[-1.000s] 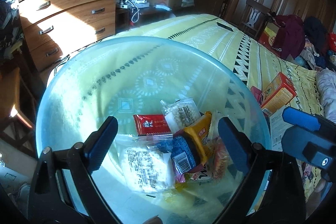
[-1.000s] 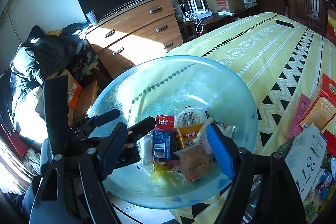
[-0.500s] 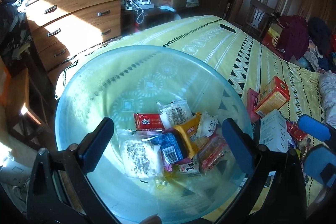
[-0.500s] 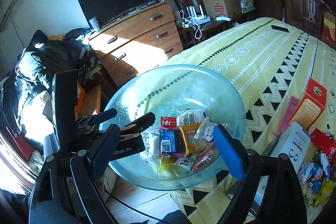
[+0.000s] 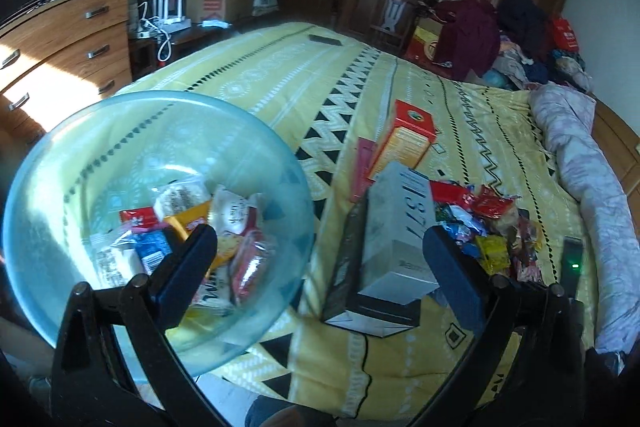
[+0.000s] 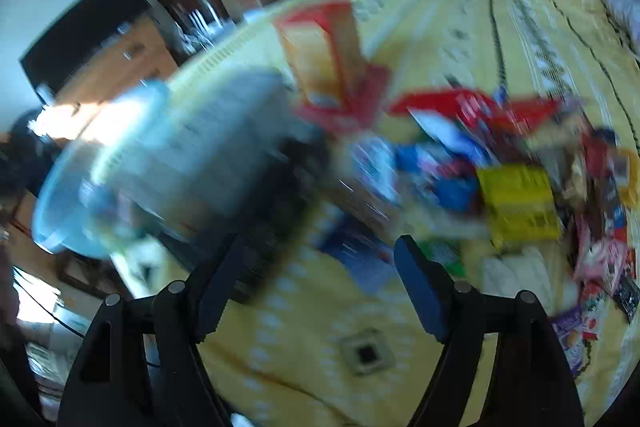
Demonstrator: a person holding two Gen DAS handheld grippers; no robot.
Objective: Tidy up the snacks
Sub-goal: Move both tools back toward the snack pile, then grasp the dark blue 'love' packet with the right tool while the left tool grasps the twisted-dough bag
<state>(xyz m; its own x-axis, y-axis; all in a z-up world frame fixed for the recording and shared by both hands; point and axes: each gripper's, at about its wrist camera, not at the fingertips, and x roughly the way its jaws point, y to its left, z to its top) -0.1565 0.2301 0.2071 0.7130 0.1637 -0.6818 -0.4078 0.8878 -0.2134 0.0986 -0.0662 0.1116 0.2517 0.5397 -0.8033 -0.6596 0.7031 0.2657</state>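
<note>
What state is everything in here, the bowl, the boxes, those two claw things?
Glass bowl: upright, partly filled with wrapped snacks.
Orange box: closed, on the bedspread.
White box: closed, beside the bowl.
Loose snack pile: unsorted on the bed.
Left gripper: open, empty.
Right gripper: empty, jaws closing.

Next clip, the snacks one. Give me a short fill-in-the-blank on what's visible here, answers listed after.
1. The wrapped snacks already sorted lie in a clear ____ bowl.
2. The loose snack pile lies on a ____ patterned bedspread.
3. The left gripper holds ____.
4. The upright box is orange and ____.

Answers: blue; yellow; nothing; red
</note>
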